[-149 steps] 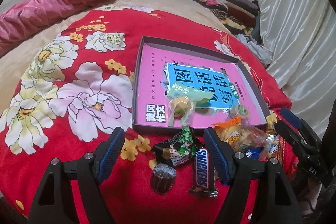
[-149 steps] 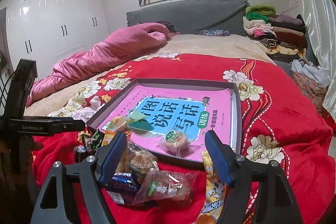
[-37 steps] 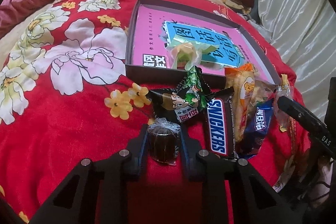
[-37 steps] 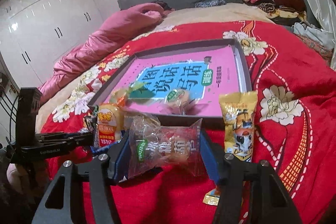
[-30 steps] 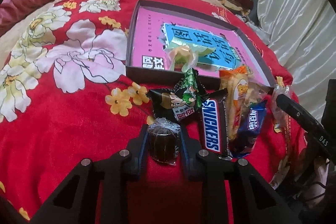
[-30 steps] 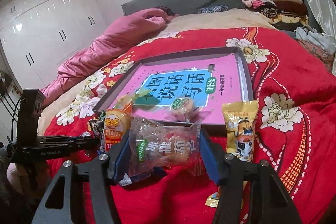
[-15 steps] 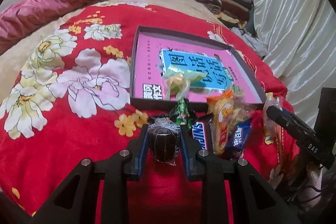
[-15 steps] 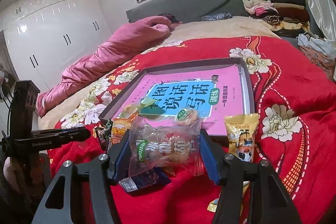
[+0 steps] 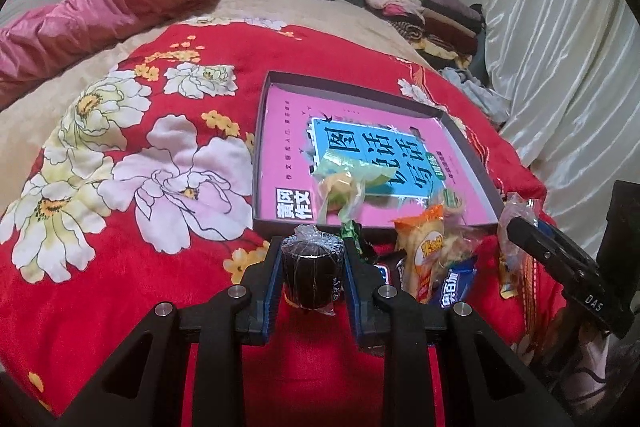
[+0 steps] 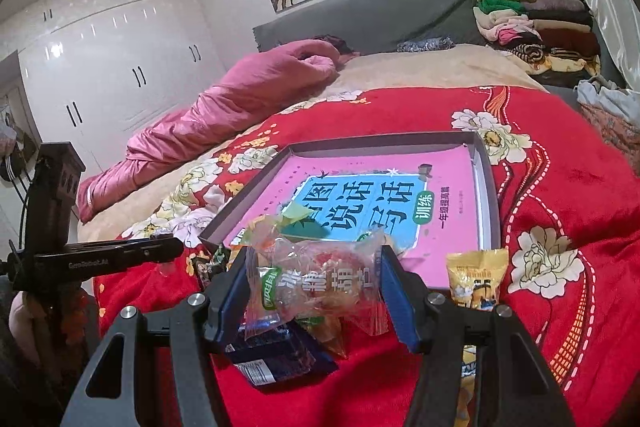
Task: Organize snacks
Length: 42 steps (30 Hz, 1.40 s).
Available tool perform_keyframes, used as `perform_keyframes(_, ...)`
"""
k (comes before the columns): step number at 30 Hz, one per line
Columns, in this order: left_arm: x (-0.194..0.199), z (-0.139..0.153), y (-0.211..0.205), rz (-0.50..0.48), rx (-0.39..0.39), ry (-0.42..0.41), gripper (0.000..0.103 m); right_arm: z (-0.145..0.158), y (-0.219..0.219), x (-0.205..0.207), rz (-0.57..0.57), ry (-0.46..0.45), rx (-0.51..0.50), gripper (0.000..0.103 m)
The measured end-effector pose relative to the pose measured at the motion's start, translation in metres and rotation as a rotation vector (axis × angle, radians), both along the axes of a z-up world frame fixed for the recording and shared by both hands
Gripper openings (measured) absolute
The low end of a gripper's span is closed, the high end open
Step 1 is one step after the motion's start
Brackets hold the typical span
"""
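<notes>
My left gripper (image 9: 311,275) is shut on a dark chocolate cake in clear wrap (image 9: 312,273), held above the red floral blanket just short of the shallow grey tray (image 9: 260,147). The tray holds a pink and blue book and a green-wrapped pastry (image 9: 340,183). My right gripper (image 10: 314,293) is shut on a clear-wrapped snack pack (image 10: 316,283), lifted near the tray's (image 10: 490,195) front edge. Loose snacks lie before the tray: an orange pack (image 9: 424,247), a blue biscuit pack (image 9: 454,287), a yellow pack (image 10: 476,279).
A rolled pink quilt (image 9: 104,11) lies at the far left of the bed. Folded clothes (image 9: 424,7) are stacked at the headboard's right. White curtains (image 9: 568,67) hang along the right side. The right gripper shows in the left wrist view (image 9: 560,259).
Both grippers closed on their snacks and lifted them off the blanket. Over the last second both have risen and the views tilted up toward the tray.
</notes>
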State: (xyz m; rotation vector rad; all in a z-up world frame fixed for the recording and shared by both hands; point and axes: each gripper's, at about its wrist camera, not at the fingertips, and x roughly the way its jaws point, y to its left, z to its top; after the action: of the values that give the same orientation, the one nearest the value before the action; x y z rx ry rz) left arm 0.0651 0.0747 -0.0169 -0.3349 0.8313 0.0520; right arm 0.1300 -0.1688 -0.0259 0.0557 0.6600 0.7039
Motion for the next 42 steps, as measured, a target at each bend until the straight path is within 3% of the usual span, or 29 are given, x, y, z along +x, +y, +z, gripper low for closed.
perform_keyframes(17, 0.017, 0.005, 0.001, 0.023, 0.014, -0.018, 0.028, 0.011, -0.011, 0.018, -0.038, -0.014, 0.065, 0.061)
perform_keyframes(42, 0.049, 0.005, 0.004, 0.054, 0.022, -0.022, 0.028, 0.015, -0.009, 0.041, -0.059, -0.049, 0.056, 0.061)
